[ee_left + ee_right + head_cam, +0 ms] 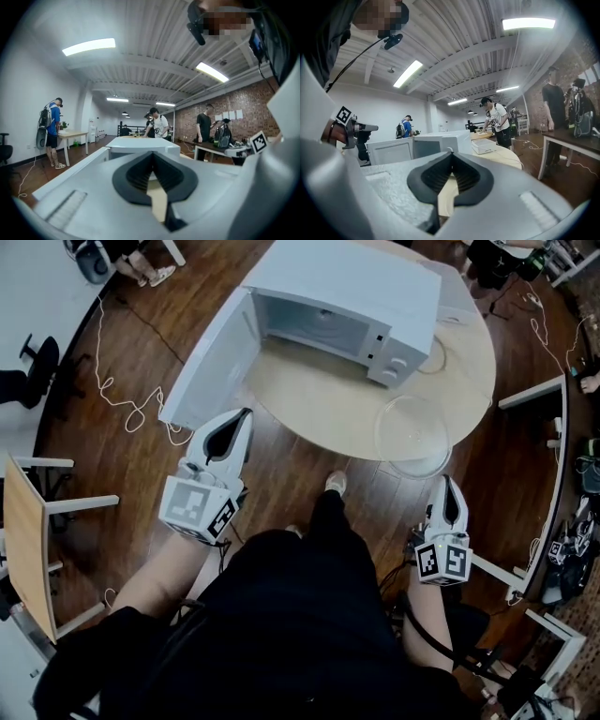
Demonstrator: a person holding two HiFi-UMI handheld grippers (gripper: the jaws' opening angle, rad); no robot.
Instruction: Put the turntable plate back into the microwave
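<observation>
left gripper (246, 415) and right gripper (448, 481) are pressed together, empty, so the turntable plate (412, 434) could be knocked off the table (309, 401) if reached unopened

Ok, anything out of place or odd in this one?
The glass turntable plate lies out on the table, at its near edge and seemingly overhanging it a little, not inside the microwave, whose door stands open. Nothing looks spilled or broken.

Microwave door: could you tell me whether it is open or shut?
Open: the door stands swung wide off the microwave, leaving its cavity exposed in the head view.
</observation>
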